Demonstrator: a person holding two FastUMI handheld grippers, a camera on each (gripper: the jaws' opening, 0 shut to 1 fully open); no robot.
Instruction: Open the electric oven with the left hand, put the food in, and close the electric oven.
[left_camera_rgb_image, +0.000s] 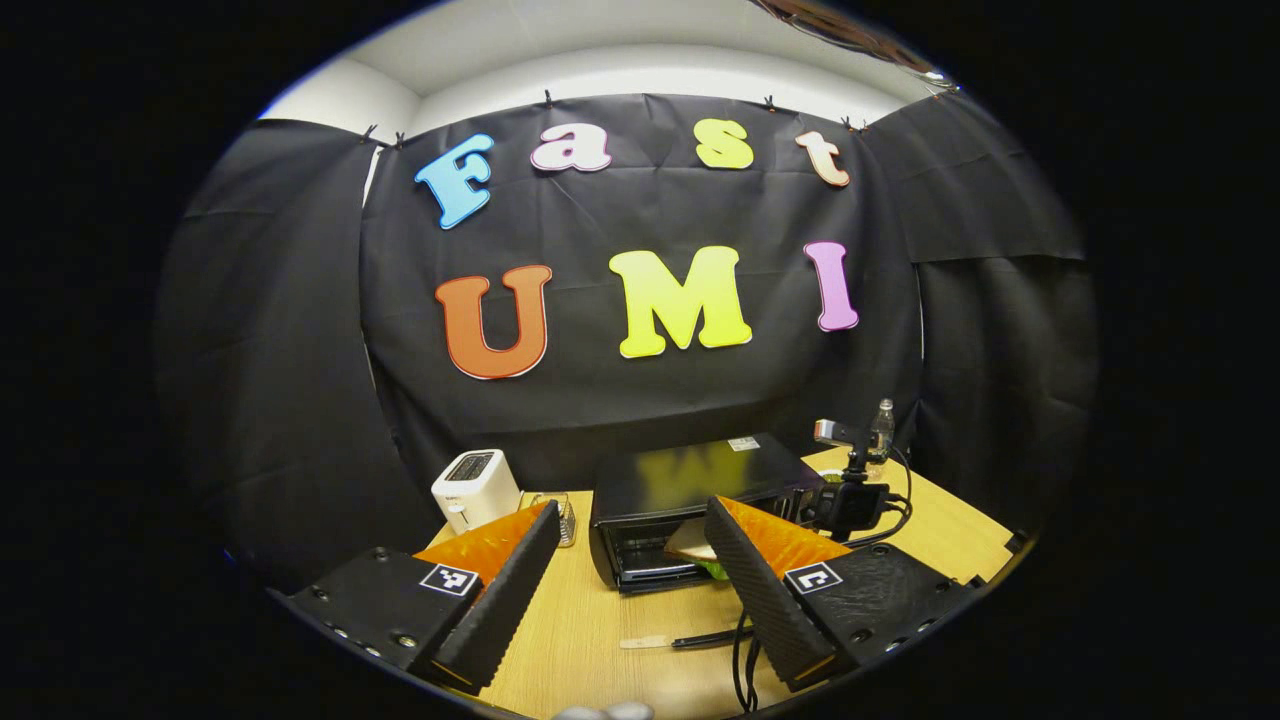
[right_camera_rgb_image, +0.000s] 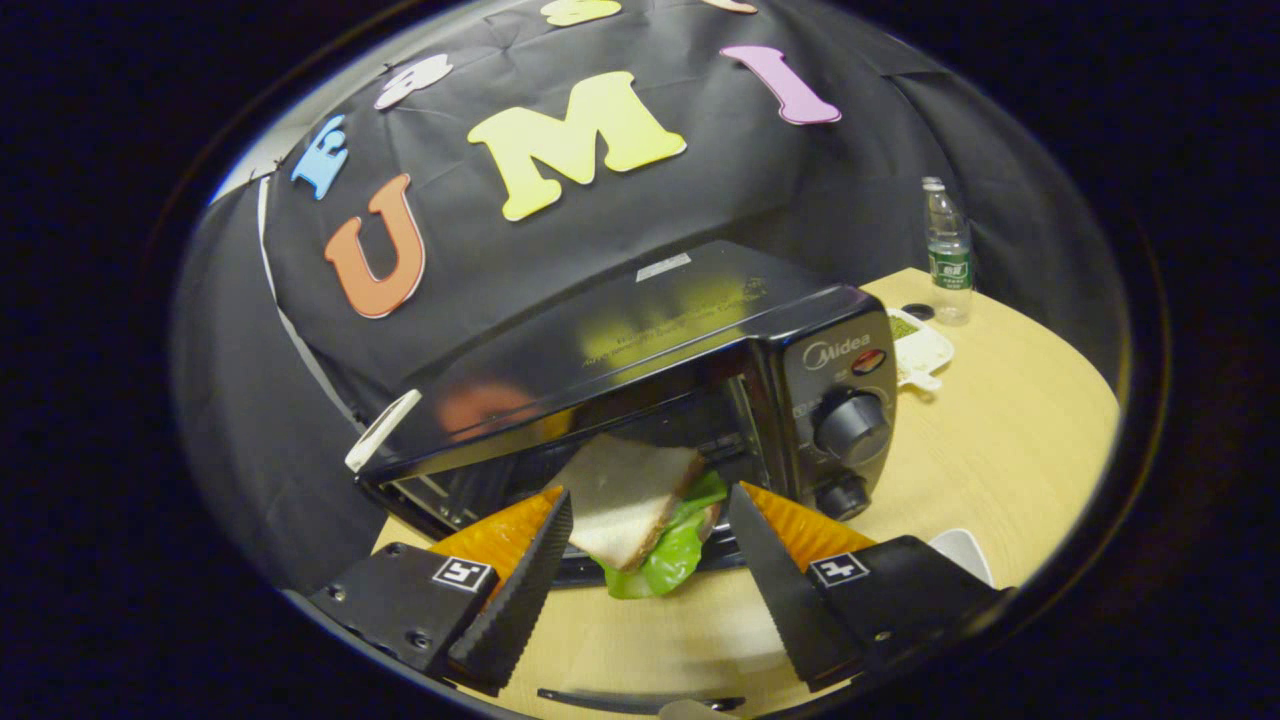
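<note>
While the electric oven stands on the wooden desk with its door down, a sandwich of white bread and green lettuce lies at the oven's mouth, half over the lowered door. In the right gripper view the right tongs point at this sandwich; their fingers stand apart on either side of it, and it cannot be told whether either one touches the bread. The oven's two knobs sit on its front panel, to the right of the opening. Behind the oven, near the back of the desk, a clear water bottle stands upright, with a small white dish between it and the oven.

In the left gripper view the left tongs hang well back from the oven, fingers wide apart and holding nothing. From here the sandwich shows as a pale wedge at the oven's opening, partly behind the right-hand finger. A white toaster stands just left of the oven, and black cables trail over the desk in front.
</note>
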